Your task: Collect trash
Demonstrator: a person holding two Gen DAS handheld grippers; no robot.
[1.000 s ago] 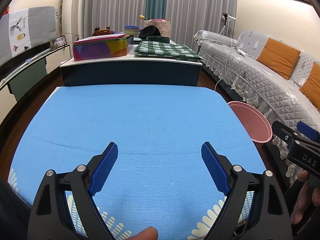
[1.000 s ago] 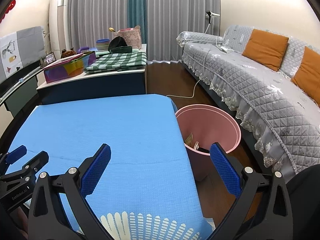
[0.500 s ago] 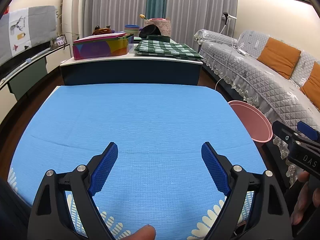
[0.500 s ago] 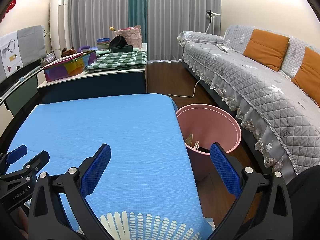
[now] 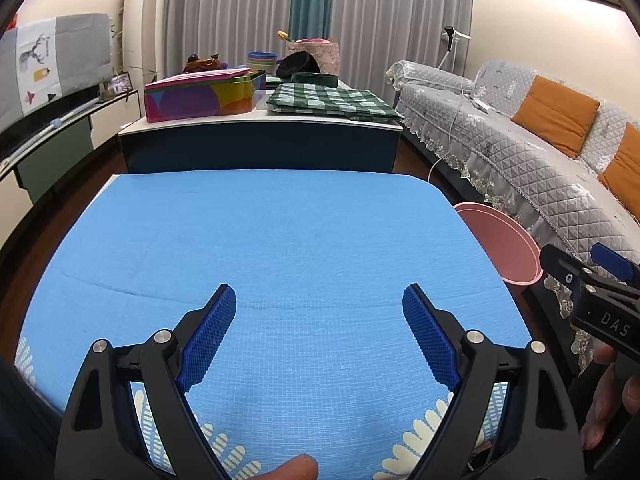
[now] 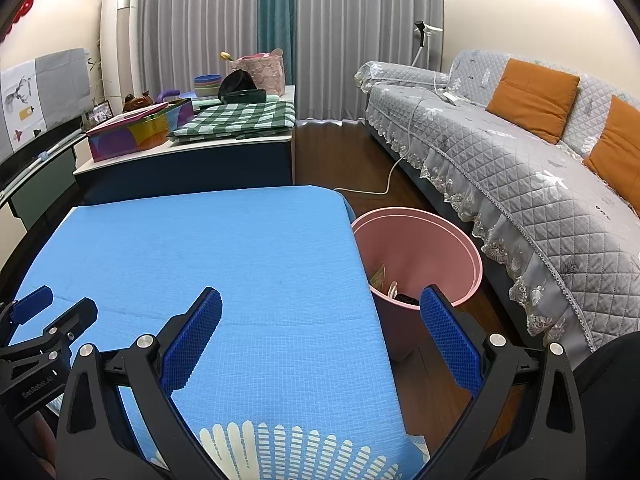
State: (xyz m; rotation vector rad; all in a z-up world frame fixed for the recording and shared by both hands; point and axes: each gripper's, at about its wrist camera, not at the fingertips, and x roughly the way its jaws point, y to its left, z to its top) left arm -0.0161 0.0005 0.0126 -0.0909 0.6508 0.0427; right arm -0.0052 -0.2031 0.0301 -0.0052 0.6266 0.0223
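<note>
Your left gripper [image 5: 319, 306] and right gripper [image 6: 321, 308] both hang with fingers spread apart, holding nothing, over the blue mat [image 5: 260, 240]. Trash [image 6: 384, 280] lies in the pink bin [image 6: 420, 240], just right of the mat.

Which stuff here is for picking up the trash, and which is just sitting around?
For the job:
pink bin, scraps inside
left gripper, open
right gripper, open
blue mat

Just sitting around:
colourful box
checked cloth
sofa
orange cushions
</note>
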